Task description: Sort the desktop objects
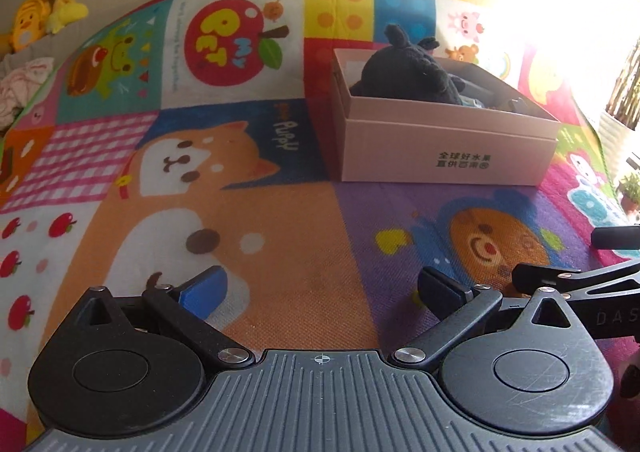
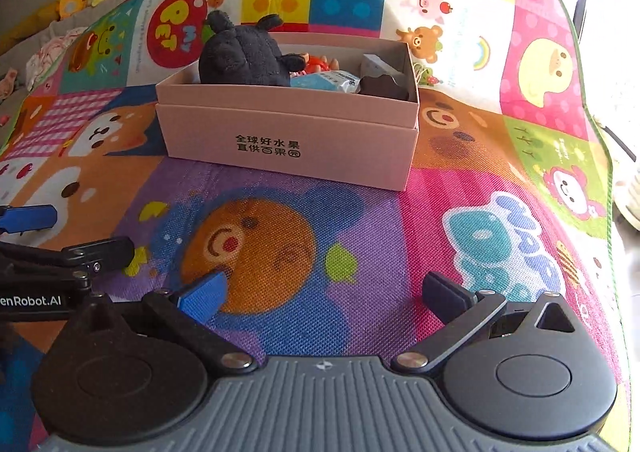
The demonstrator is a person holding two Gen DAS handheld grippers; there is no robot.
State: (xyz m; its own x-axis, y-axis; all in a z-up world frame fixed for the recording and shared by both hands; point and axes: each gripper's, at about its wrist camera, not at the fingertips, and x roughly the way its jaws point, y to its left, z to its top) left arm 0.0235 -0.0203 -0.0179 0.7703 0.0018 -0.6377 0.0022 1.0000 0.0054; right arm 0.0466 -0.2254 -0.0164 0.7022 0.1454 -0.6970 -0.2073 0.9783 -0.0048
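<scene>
Grippers are hovering side by side over a bright cartoon play mat [image 1: 280,236], both angled down at it. Left gripper [image 1: 320,292] is holding its jaws wide apart with nothing between them, only the orange and purple mat panels showing through the gap. Right gripper [image 2: 324,292] is likewise standing fully spread and empty, its blue fingertip [image 2: 202,298] and black one framing the printed orange bear face. Each tool is showing at the edge of the other's view, so they are sitting near one another.

Ahead of both, a pink cardboard box [image 2: 288,140] with dark printed characters on its front wall is resting on the mat. A dark grey plush toy [image 2: 244,56] is sitting in the box's left end, rising above the rim. Beside it inside the box are lying a small orange-red figure [image 2: 320,63], a light blue packet [image 2: 326,81] and a dark brown lumpy object [image 2: 384,88]. Yellow stuffed toys [image 1: 44,12] are lying well beyond the mat's far left corner.
</scene>
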